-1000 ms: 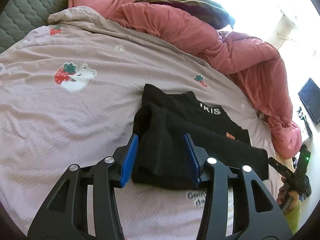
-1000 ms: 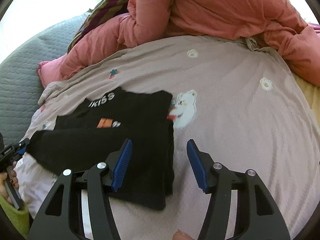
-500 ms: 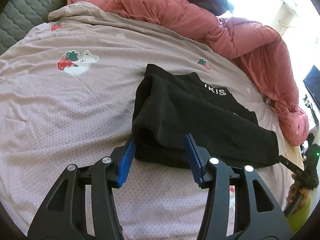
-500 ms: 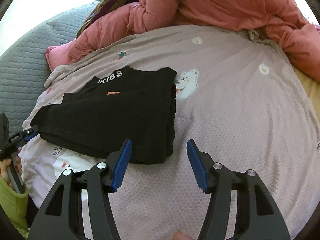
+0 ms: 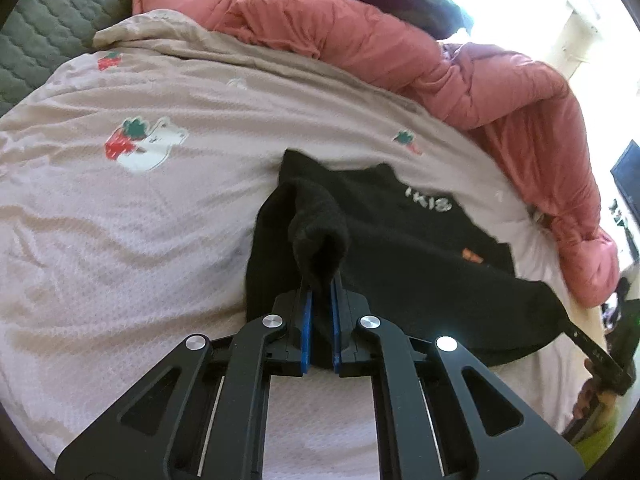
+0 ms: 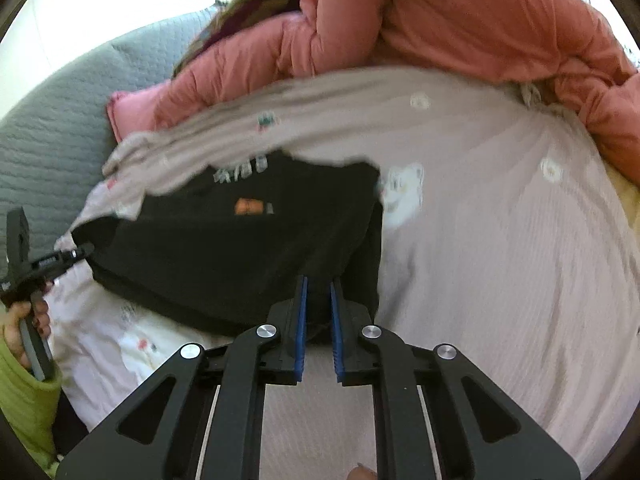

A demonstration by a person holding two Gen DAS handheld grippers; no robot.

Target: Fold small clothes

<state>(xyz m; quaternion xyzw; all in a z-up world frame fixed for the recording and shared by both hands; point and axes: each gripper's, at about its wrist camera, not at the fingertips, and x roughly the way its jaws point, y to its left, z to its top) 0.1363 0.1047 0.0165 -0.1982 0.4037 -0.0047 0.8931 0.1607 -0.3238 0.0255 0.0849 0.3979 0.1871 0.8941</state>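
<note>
The left gripper [image 5: 320,304], wide apart a second earlier, was found clamped on a bunched near corner of the black T-shirt [image 5: 400,248]; the right gripper [image 6: 318,300] was likewise closed on the near edge at the opposite end. Both near corners were thus judged secured for the next fold. The garment, already doubled, was laid on the pink printed bedsheet [image 5: 120,220], well short of the red duvet [image 5: 480,80]. The pinched peak of cloth was shown only in the left wrist view; the white bear print [image 6: 402,188] touching the shirt's far corner and the person's green sleeve [image 6: 24,400] were shown clearly only in the right wrist view
</note>
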